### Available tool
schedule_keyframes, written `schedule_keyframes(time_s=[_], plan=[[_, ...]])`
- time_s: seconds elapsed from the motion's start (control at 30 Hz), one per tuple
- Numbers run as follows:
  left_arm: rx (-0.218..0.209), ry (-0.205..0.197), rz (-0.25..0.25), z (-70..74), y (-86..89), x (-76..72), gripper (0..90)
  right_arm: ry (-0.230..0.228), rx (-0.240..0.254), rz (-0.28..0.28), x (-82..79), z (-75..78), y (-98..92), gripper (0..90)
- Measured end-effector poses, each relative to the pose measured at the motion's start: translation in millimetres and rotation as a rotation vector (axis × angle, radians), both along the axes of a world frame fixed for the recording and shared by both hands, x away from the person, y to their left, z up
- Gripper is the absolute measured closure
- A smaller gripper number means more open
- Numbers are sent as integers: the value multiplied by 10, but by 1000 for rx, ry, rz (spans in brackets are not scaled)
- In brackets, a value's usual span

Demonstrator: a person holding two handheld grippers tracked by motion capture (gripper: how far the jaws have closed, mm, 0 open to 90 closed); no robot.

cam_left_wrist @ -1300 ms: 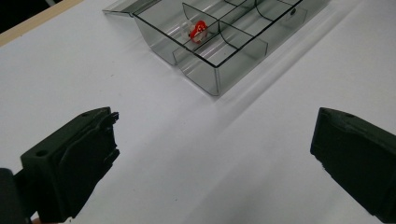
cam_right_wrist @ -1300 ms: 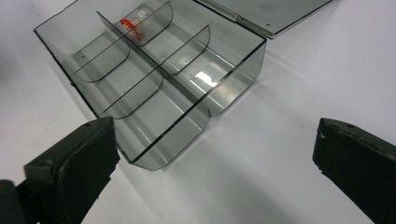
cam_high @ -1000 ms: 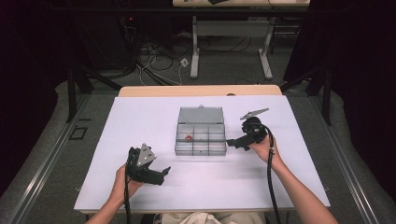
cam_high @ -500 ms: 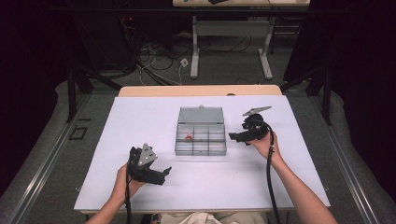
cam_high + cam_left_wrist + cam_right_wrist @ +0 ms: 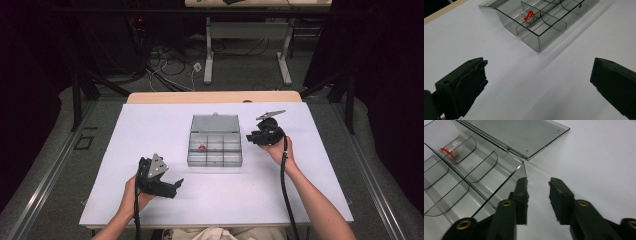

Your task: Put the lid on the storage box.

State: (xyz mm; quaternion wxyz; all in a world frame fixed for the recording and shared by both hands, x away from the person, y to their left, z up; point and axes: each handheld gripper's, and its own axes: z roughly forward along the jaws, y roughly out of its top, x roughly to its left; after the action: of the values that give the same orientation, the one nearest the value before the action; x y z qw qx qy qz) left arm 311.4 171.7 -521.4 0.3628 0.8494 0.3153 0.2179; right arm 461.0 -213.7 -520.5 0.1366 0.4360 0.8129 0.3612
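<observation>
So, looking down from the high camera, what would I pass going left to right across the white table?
Left gripper held in the person's left hand → clear compartment box with a small red piece inside → right gripper in the right hand, close beside the box's right edge.

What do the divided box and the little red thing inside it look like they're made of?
The compartment box looks like smoke-tinted transparent plastic: glossy, see-through walls. The red piece looks like plastic too, glossy red with a clear part, though it's too small to be sure.
</observation>
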Motion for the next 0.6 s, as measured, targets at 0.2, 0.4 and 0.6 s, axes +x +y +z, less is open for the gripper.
schedule_keyframes(time_s=[0.2, 0.4, 0.6], plan=[[-5, -6, 4, -7, -7, 0, 0, 10, -19, 2, 50, -53, 86, 858], [0, 1, 0, 0, 0, -1, 0, 14, -37, -4, 117, -119, 154, 900], [-4, 0, 1, 0, -3, -3, 0, 19, -28, -17, 241, -127, 182, 900]])
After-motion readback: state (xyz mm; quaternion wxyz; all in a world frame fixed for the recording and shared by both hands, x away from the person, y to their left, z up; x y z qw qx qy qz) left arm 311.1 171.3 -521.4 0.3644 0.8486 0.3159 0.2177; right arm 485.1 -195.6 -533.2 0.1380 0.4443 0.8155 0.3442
